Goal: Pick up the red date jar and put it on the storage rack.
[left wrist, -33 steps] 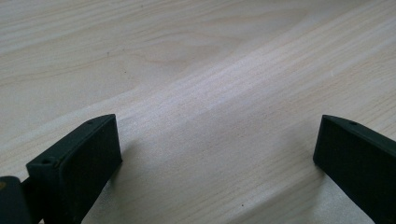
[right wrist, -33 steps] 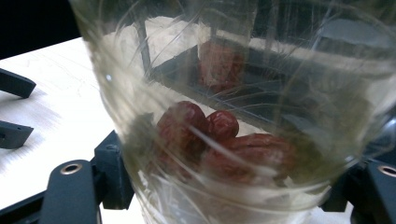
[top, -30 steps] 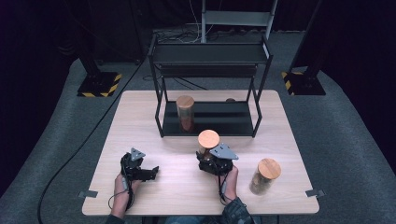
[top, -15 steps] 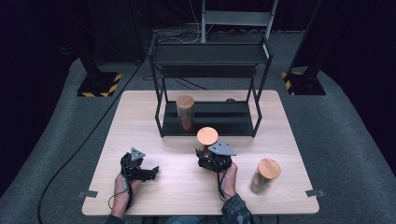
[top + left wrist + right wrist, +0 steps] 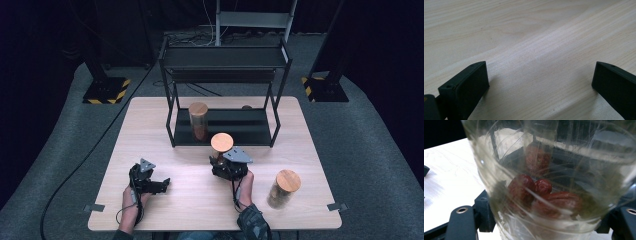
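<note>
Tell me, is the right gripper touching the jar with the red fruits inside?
Touching. In the right gripper view, the right gripper has its black jaws pressed against both sides of the glass jar of red dried fruits.

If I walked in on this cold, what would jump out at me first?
Probably the clear jar with red dried fruit inside, clamped in the right gripper near the middle of the table, its round wooden lid on top. Behind it stands a black shelf rack with a second jar on its lower shelf, and a third jar stands at the table's right. The left gripper rests open on bare wood.
</note>
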Action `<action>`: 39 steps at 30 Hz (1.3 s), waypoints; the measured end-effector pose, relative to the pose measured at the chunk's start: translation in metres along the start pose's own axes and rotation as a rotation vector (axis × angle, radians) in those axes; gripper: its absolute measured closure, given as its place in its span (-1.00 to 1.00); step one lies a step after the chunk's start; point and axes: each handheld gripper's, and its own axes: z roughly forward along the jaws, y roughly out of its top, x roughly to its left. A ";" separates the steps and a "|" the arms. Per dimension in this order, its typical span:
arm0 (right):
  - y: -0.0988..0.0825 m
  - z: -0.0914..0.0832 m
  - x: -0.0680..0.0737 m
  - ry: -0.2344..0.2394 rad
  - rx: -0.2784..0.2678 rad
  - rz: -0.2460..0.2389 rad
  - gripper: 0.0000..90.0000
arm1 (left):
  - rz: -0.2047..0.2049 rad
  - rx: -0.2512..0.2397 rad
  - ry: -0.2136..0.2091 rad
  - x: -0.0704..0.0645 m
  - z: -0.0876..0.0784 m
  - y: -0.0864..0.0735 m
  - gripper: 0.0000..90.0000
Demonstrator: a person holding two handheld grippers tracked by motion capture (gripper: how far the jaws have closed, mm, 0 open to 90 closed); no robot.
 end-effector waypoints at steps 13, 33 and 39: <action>0.003 0.006 -0.005 -0.009 0.004 0.016 -0.46 | 0.000 -0.001 0.000 0.000 0.000 0.000 -1.00; 0.007 0.017 -0.007 -0.031 0.021 -0.005 -0.46 | 0.001 0.000 -0.001 0.000 0.000 0.000 -1.00; 0.008 0.021 -0.010 -0.025 0.026 0.012 -0.45 | 0.001 0.001 -0.001 0.000 0.000 0.000 -1.00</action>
